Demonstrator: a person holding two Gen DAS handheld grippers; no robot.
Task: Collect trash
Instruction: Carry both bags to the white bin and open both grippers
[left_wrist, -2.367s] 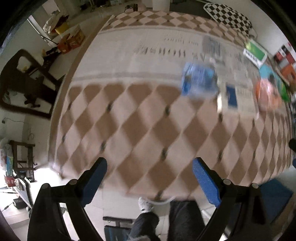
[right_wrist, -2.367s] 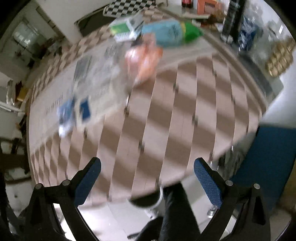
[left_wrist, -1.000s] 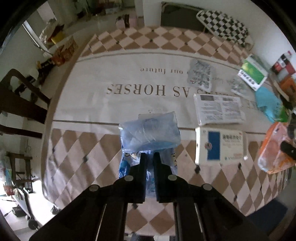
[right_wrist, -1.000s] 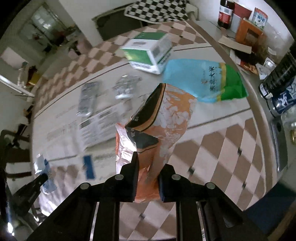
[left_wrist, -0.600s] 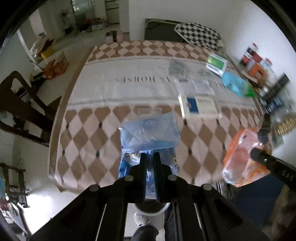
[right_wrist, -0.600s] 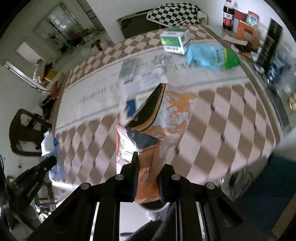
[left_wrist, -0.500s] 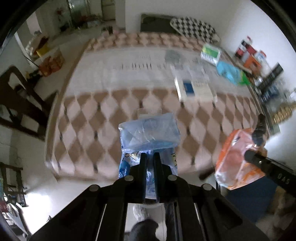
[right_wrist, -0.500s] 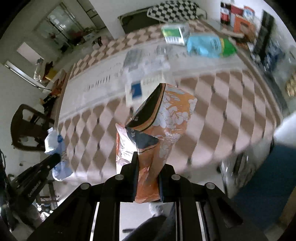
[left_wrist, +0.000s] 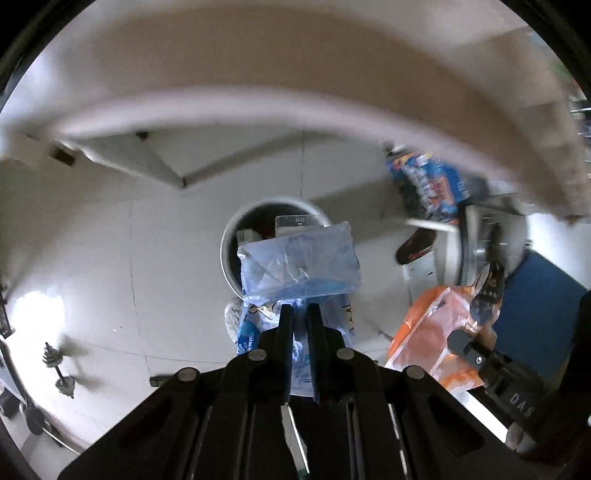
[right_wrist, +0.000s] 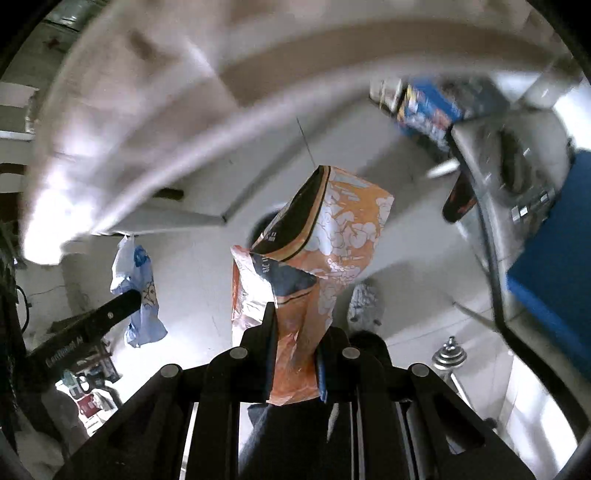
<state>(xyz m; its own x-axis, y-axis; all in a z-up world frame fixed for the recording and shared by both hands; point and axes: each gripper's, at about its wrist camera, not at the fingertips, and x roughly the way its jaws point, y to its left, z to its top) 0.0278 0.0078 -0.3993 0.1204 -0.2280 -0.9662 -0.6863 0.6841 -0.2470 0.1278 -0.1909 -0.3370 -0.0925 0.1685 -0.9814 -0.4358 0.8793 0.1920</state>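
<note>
Blue plastic bag (left_wrist: 299, 264), translucent and crumpled, pinched between the nearly closed fingers of the left gripper (left_wrist: 300, 314), which points steeply down. Directly below the bag stands a white bin (left_wrist: 229, 243) on the pale tiled floor (left_wrist: 110, 258); the bin already holds some packaging. Orange snack bag (right_wrist: 321, 243) clamped in the closed fingers of the right gripper (right_wrist: 293, 321), also aimed downward, the bin's dark mouth partly hidden behind the bag. Left wrist view: orange bag and right gripper appear at lower right, beside the bin. Right wrist view: blue bag hangs at left. A dumbbell (right_wrist: 448, 356) lies on the floor. The table edge (left_wrist: 258, 99) above is blurred.
</note>
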